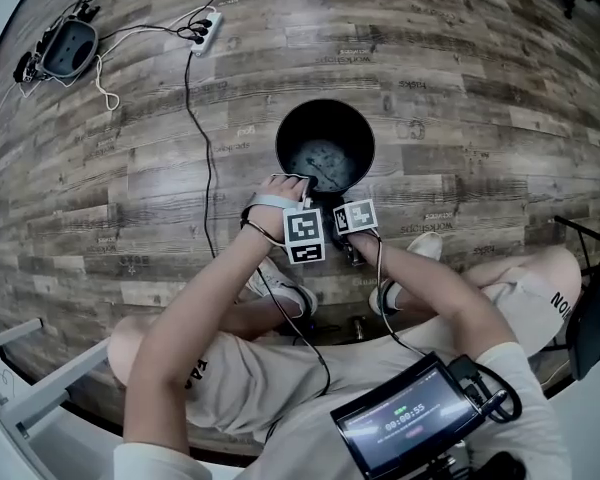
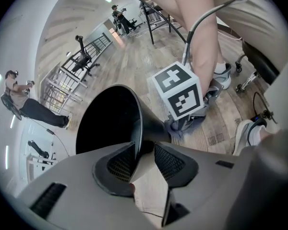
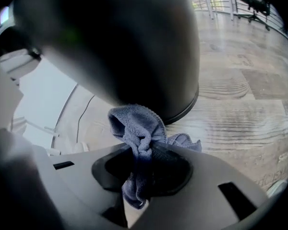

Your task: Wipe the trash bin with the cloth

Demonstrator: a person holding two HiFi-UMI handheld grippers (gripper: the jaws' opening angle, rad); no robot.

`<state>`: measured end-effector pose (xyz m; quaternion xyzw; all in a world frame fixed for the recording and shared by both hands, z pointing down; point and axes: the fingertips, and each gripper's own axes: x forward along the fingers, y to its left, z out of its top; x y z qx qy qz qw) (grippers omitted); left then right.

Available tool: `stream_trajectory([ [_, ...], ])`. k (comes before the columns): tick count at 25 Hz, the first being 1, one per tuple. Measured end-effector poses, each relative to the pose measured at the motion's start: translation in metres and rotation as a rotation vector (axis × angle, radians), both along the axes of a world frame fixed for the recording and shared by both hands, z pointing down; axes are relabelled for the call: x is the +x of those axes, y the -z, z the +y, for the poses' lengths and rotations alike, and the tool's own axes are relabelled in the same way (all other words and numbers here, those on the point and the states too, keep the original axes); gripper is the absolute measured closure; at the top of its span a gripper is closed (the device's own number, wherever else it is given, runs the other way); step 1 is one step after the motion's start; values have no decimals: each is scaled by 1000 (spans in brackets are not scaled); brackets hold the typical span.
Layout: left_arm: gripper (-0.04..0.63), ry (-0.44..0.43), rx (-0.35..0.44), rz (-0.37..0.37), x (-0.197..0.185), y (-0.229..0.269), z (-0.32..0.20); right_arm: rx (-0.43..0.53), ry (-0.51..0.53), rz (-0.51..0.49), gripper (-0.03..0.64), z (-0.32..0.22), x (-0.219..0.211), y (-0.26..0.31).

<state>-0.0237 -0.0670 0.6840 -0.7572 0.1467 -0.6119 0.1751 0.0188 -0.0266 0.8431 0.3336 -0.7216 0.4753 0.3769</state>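
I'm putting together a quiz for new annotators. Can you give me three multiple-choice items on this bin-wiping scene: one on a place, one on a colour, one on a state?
1. Where does the left hand-held gripper grip the trash bin?
A) its base
B) its rim
C) a side handle

2. What colour is the cloth?
A) yellow
B) red
C) blue-grey

3. What state is the right hand-held gripper in?
A) shut on the cloth
B) open and empty
C) shut on a cable

Answers:
1 B: in the left gripper view, the rim's wall stands between its jaws.
2 C: the right gripper view shows the cloth's colour.
3 A: the cloth is bunched between its closed jaws.
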Motion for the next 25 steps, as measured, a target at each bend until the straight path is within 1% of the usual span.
stream_trajectory([
  [2,457,-16,-28,18,0,5,4,-8,74,-11,537,18,-2,13],
  [3,457,-36,-33,18,-1,7,4,-12,93,-20,537,24,-1,20],
  [6,457,-105,-39,-21,-9,12,2,-13,82,-43,537,31,9,41],
  [8,449,-142,-70,-38,-17,9,3,-2,66,-51,537,31,14,55],
  [10,442,-169,-100,-34,-25,6,4,21,71,-71,537,28,12,72],
  [12,436,-175,-89,-14,-30,5,1,42,79,-101,537,24,9,95],
  [14,437,-169,-41,-21,-31,4,-5,58,73,-133,537,19,6,120],
  [15,452,-168,-17,-38,-32,2,-7,69,66,-148,537,15,6,133],
  [16,452,-164,-3,-53,-31,1,-8,85,60,-162,537,12,5,145],
  [18,453,-132,-21,-60,-28,0,-7,120,45,-188,537,5,4,167],
  [20,451,-87,-57,-40,-24,0,-4,145,15,-210,537,1,2,183],
  [22,453,-45,-76,-25,-17,0,-1,153,-13,-221,537,0,1,190],
  [25,459,17,-112,14,-3,1,6,154,-17,-217,537,0,-3,190],
])
